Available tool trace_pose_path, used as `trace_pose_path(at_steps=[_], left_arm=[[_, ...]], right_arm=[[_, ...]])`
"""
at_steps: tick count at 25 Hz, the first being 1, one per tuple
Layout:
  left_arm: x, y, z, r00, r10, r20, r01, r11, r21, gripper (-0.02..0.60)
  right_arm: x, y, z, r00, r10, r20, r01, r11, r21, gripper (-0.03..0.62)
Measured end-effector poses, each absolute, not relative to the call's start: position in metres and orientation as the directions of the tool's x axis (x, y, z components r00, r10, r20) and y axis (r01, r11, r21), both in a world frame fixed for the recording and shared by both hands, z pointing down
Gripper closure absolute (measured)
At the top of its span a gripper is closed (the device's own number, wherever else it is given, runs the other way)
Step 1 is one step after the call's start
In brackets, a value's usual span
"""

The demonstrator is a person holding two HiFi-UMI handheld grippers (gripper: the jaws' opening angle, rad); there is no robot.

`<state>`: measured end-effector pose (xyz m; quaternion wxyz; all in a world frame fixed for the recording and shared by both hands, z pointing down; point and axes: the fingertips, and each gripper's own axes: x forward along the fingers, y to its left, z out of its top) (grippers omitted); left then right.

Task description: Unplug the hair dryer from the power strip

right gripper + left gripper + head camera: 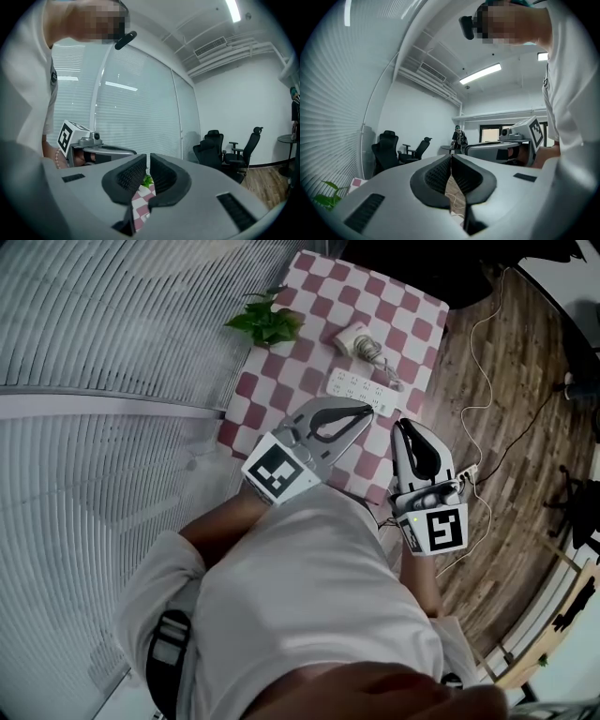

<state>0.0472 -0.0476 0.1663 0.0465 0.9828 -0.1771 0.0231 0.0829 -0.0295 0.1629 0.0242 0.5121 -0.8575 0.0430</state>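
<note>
Two tongs near one power strip [352, 387]: left tongs [367, 410] together, right tongs [401, 424] barely apart.

power strip [349, 385] partly behind left gripper [369, 409], sockets [343, 381] perhaps unreadable

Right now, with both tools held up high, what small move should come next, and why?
Probably lower the left gripper toward the power strip to steady it. It and the right gripper are empty and point out into the room, not down at the checkered table; left jaws shut, right barely apart. A grey cord seems to reach the strip's end.
</note>
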Motion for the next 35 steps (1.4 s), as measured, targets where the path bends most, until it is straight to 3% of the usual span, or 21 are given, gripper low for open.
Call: trace_pose_path(at_steps=[35], left_arm=[[0.049, -0.032, 0.14, 0.944, -0.329, 0.029, -0.331, -0.939, 0.09, 0.551]], right_arm=[[0.082, -0.017, 0.133, -0.468, -0.882, 0.051, -0.884, 0.465, -0.051, 0.563]])
